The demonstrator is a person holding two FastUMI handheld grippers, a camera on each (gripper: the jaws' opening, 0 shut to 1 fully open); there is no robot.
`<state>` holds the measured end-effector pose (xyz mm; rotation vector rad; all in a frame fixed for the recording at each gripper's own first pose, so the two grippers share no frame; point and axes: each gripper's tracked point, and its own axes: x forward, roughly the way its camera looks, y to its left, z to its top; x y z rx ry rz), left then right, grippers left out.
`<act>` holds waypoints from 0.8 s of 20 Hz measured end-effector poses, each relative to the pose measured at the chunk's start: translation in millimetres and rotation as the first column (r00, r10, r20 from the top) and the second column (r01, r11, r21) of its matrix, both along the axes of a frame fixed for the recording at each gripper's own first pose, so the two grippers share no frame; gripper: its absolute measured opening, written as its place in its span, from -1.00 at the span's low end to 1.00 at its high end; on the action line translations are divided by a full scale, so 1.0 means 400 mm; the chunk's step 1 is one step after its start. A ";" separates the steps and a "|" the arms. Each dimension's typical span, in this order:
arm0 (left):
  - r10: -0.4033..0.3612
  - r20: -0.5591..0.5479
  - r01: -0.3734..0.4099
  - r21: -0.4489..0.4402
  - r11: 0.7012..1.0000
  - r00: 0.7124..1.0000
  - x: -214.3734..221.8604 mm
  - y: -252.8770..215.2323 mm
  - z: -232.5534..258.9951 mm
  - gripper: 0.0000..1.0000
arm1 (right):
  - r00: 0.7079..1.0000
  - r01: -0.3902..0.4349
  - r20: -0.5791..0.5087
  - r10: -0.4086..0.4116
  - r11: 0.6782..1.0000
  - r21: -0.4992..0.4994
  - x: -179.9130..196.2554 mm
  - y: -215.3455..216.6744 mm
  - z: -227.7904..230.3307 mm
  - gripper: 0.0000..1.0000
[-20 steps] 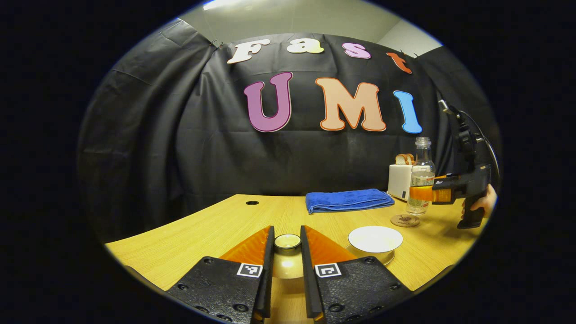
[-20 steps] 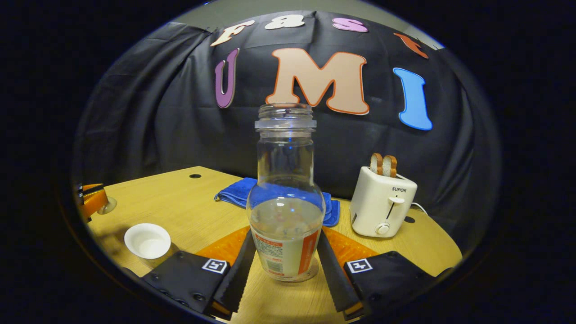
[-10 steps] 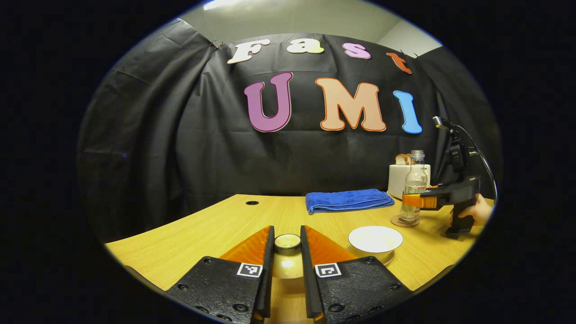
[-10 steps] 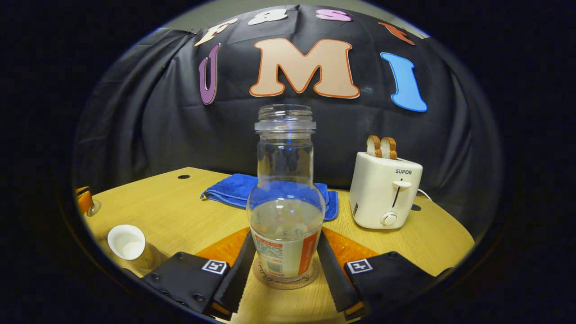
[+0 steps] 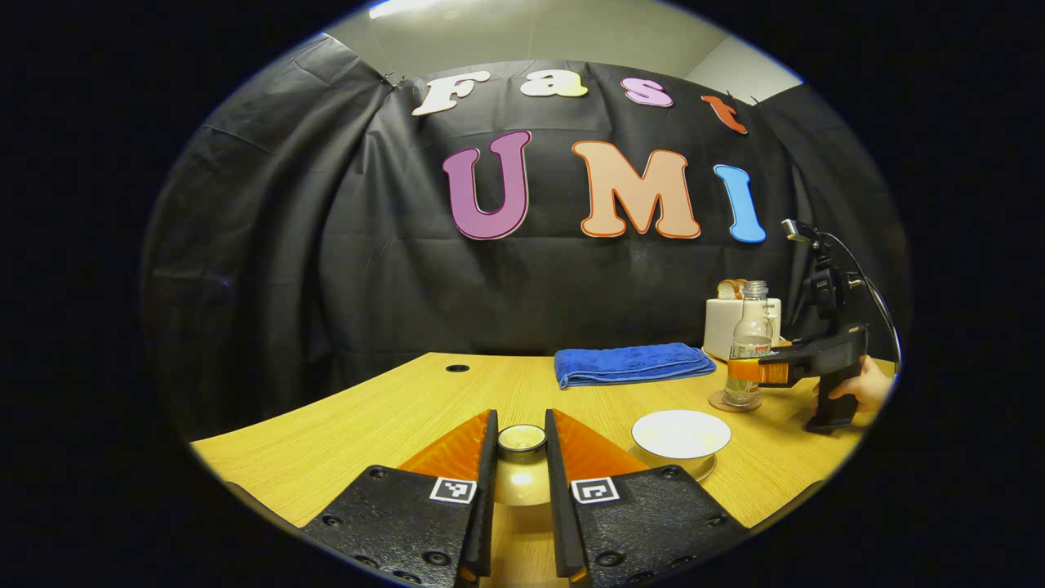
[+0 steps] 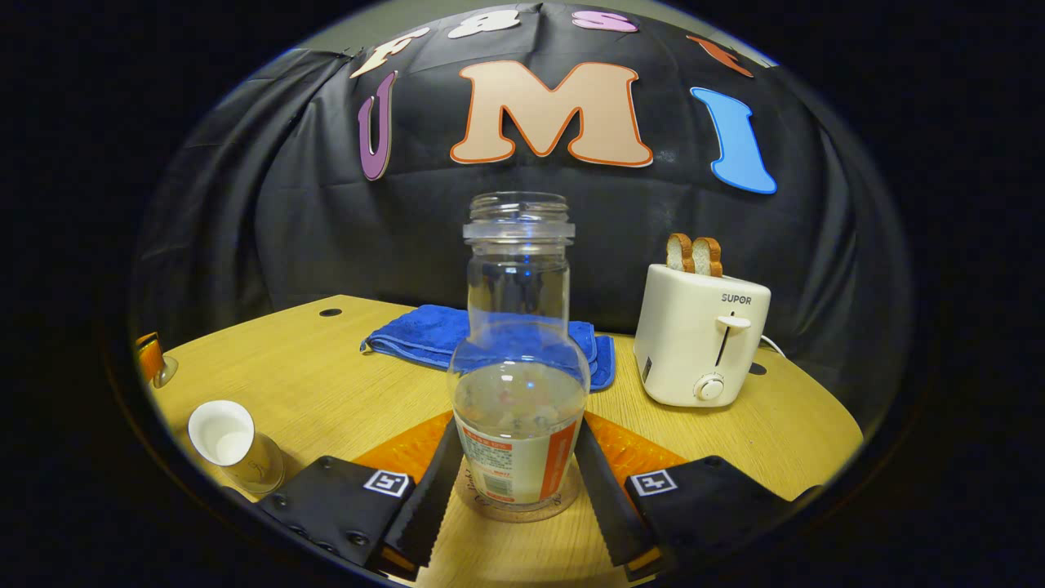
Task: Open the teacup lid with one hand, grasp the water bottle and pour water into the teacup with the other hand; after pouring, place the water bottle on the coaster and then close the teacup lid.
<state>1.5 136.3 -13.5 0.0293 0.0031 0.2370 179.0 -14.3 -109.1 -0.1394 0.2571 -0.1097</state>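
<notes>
We hold the water bottle (image 6: pixel 519 384) upright between our right tool (image 6: pixel 514 482), seated on the coaster (image 6: pixel 516 508); our left tool (image 5: pixel 519 457) clamps the lid (image 5: pixel 521 438), ready for the teacup (image 5: pixel 681 434) just beside.

A folded blue towel (image 6: pixel 490 343) is laid on the light wooden table (image 6: pixel 326 384), beside a white toaster (image 6: pixel 702 335) loaded with two bread slices (image 6: pixel 694 254).
</notes>
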 end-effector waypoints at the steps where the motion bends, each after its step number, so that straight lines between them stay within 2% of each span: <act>1: 0.000 0.000 0.000 0.000 1.000 1.000 -0.001 0.000 0.001 -0.45 | 1.000 0.000 -0.002 0.000 1.000 0.002 0.000 0.001 -0.001 0.67; 4: 0.000 0.000 0.000 0.000 1.000 1.000 -0.001 0.000 0.001 -0.45 | 1.000 0.012 -0.019 -0.012 1.000 -0.004 -0.004 -0.008 -0.014 0.66; 5: 0.000 0.001 0.000 0.000 1.000 1.000 0.001 0.000 0.000 -0.44 | 1.000 0.006 -0.021 -0.006 1.000 0.001 -0.005 -0.001 -0.017 0.75; 6: 0.000 0.000 0.000 0.000 1.000 1.000 -0.001 0.000 0.001 -0.44 | 1.000 0.002 -0.021 -0.002 1.000 0.006 -0.005 0.000 -0.017 0.62; 7: 0.000 0.000 0.000 0.000 1.000 1.000 0.000 0.000 0.001 -0.45 | 1.000 0.003 -0.020 -0.003 1.000 0.008 -0.010 0.000 -0.016 0.77; 9: 0.000 0.000 0.000 -0.001 1.000 1.000 0.000 -0.001 0.000 -0.44 | 1.000 0.001 -0.013 0.000 1.000 0.016 -0.018 0.001 -0.012 0.77; 10: 0.000 -0.001 0.000 -0.001 1.000 1.000 0.000 -0.001 0.001 -0.44 | 1.000 -0.002 -0.007 0.002 1.000 0.019 -0.022 0.003 -0.009 0.70; 11: 0.000 -0.001 0.000 -0.001 1.000 1.000 0.001 -0.001 0.000 -0.44 | 1.000 -0.004 -0.003 0.005 1.000 0.025 -0.028 0.003 -0.007 0.79; 13: 0.000 -0.004 0.000 -0.001 1.000 1.000 0.001 -0.001 0.000 -0.44 | 1.000 -0.013 0.006 0.013 0.999 0.037 -0.048 0.005 0.000 0.76; 16: -0.002 -0.004 0.002 -0.001 1.000 1.000 0.004 -0.002 -0.001 -0.45 | 0.999 -0.026 0.041 0.024 0.998 0.051 -0.080 0.009 0.012 0.85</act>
